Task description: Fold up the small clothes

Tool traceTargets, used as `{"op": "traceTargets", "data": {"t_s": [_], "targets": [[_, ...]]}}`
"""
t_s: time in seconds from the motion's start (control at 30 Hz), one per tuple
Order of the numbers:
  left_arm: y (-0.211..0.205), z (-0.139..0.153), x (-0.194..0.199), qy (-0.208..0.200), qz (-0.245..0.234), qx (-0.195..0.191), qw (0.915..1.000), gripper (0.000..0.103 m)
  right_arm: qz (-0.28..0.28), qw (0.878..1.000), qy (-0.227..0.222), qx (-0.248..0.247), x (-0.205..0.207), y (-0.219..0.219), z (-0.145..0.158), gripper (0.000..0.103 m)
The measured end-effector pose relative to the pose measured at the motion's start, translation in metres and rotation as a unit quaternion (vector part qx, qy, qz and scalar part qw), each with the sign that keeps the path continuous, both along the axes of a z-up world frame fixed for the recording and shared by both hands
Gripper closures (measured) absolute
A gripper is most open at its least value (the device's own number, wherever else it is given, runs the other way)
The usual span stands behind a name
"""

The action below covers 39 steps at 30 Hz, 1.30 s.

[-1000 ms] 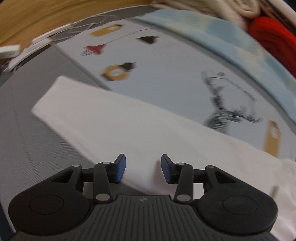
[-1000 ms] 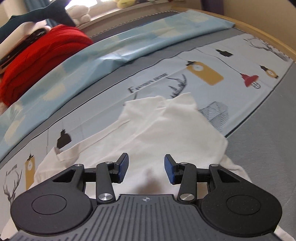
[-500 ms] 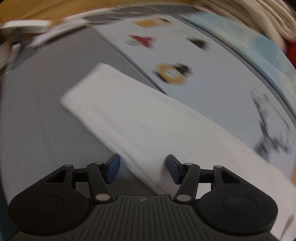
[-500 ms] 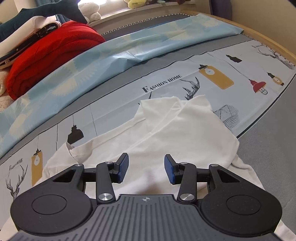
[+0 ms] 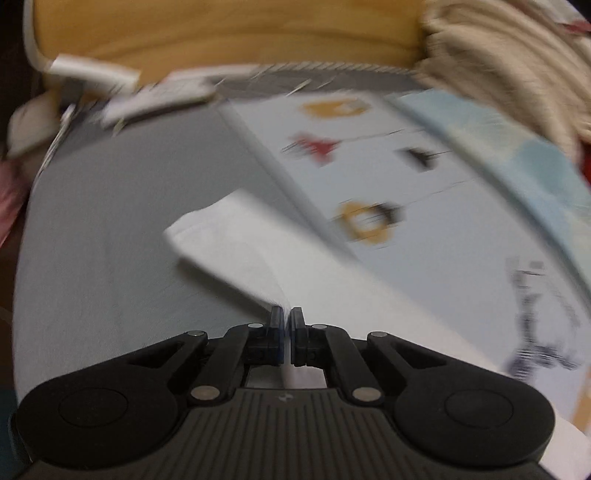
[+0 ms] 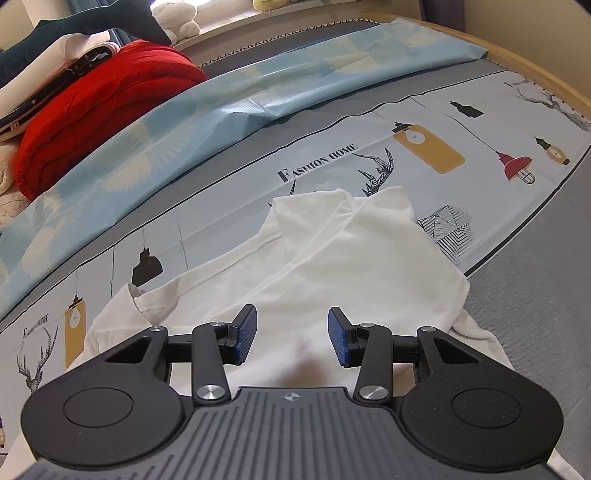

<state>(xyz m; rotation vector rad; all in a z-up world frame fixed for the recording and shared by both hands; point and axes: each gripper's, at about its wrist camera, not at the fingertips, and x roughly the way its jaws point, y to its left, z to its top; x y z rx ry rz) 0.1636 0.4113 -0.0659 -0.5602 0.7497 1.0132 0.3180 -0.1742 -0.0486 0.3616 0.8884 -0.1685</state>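
A white garment [image 6: 332, 266] lies on a printed light-blue sheet [image 6: 461, 125], its upper part partly folded over. My right gripper [image 6: 291, 334] is open and empty, hovering just above the garment's middle. In the blurred left wrist view a long white part of the same garment [image 5: 236, 243], likely a sleeve, stretches away over the grey mattress [image 5: 103, 236]. My left gripper [image 5: 287, 314] is shut on the near edge of this white strip.
A red folded blanket [image 6: 99, 110] and stacked bedding sit at the back left. A pale blue patterned cloth [image 6: 229, 99] runs across behind the garment. A wooden bed frame [image 5: 221, 33] and a cream knitted blanket [image 5: 509, 66] lie beyond the left gripper.
My left gripper has closed from open onto the edge of the white strip while swinging left. My right gripper has stayed open and drawn slightly back from the garment.
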Motion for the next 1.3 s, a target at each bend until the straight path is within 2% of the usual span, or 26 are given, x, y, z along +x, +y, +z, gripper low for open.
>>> {"op": "traceTargets", "data": {"t_s": [0.1, 0.17, 0.23, 0.3, 0.37, 0.4, 0.47, 0.5, 0.53, 0.57, 0.6, 0.67, 0.8, 0.87, 0.9, 0.97, 1.0, 1.07, 1.23, 1.3], "targets": [[-0.035, 0.027, 0.021, -0.046, -0.078, 0.001, 0.9959, 0.100, 0.002, 1.000, -0.007, 0.001, -0.002, -0.006, 0.004, 0.059], [-0.067, 0.047, 0.038, -0.076, -0.142, -0.020, 0.9867, 0.101, 0.001, 1.000, -0.008, 0.001, -0.004, -0.010, 0.005, 0.059], [-0.107, 0.068, 0.053, -0.110, -0.208, -0.036, 0.9713, 0.101, 0.001, 1.000, -0.008, 0.004, -0.006, -0.015, 0.004, 0.059], [-0.153, 0.085, 0.065, -0.140, -0.276, -0.053, 0.9494, 0.101, 0.003, 1.000, -0.006, 0.005, -0.008, -0.020, 0.002, 0.059], [-0.209, 0.098, 0.075, -0.175, -0.344, -0.076, 0.9193, 0.101, 0.012, 1.000, -0.010, 0.012, -0.012, -0.025, 0.001, 0.072], [-0.236, 0.101, 0.079, -0.187, -0.375, -0.087, 0.9039, 0.101, 0.014, 1.000, -0.014, 0.013, -0.013, -0.027, 0.000, 0.082], [-0.295, 0.105, 0.085, -0.207, -0.445, -0.120, 0.8631, 0.100, 0.009, 1.000, -0.016, 0.013, -0.017, -0.035, 0.000, 0.083], [-0.320, 0.104, 0.088, -0.210, -0.482, -0.146, 0.8377, 0.099, 0.004, 1.000, -0.014, 0.013, -0.018, -0.040, -0.001, 0.082], [-0.343, 0.100, 0.095, -0.202, -0.527, -0.185, 0.8044, 0.089, -0.002, 1.000, -0.012, 0.013, -0.019, -0.045, -0.003, 0.082], [-0.359, 0.095, 0.101, -0.189, -0.563, -0.215, 0.7754, 0.087, -0.009, 1.000, -0.008, 0.014, -0.019, -0.052, -0.005, 0.082], [-0.365, 0.092, 0.104, -0.180, -0.564, -0.212, 0.7778, 0.087, -0.015, 1.000, -0.005, 0.015, -0.019, -0.057, -0.007, 0.082], [-0.353, 0.085, 0.113, -0.168, -0.525, -0.190, 0.8124, 0.086, -0.029, 0.999, 0.006, 0.018, -0.019, -0.069, -0.013, 0.080], [-0.298, 0.062, 0.129, -0.119, -0.411, -0.181, 0.8858, 0.086, -0.040, 0.999, 0.013, 0.029, -0.019, -0.081, -0.021, 0.075], [-0.277, 0.050, 0.133, -0.084, -0.369, -0.174, 0.9089, 0.086, -0.032, 0.999, 0.009, 0.035, -0.017, -0.080, -0.025, 0.071], [-0.266, 0.045, 0.135, -0.066, -0.352, -0.173, 0.9175, 0.086, -0.026, 0.999, 0.011, 0.039, -0.015, -0.077, -0.028, 0.067], [-0.252, 0.037, 0.135, -0.047, -0.328, -0.176, 0.9270, 0.086, -0.007, 0.999, 0.009, 0.053, -0.010, -0.071, -0.032, 0.062], [-0.242, 0.035, 0.133, -0.045, -0.322, -0.178, 0.9287, 0.086, 0.007, 0.998, 0.007, 0.055, -0.007, -0.066, -0.035, 0.057], [-0.232, 0.035, 0.139, -0.044, -0.314, -0.178, 0.9315, 0.086, 0.009, 0.999, 0.013, 0.051, -0.002, -0.059, -0.042, 0.053], [-0.224, 0.041, 0.137, -0.046, -0.323, -0.167, 0.9304, 0.084, -0.034, 0.992, 0.060, 0.104, 0.011, -0.060, -0.069, 0.052], [-0.226, 0.046, 0.133, -0.044, -0.325, -0.166, 0.9300, 0.084, -0.040, 0.991, 0.066, 0.109, 0.015, -0.059, -0.077, 0.055]]}}
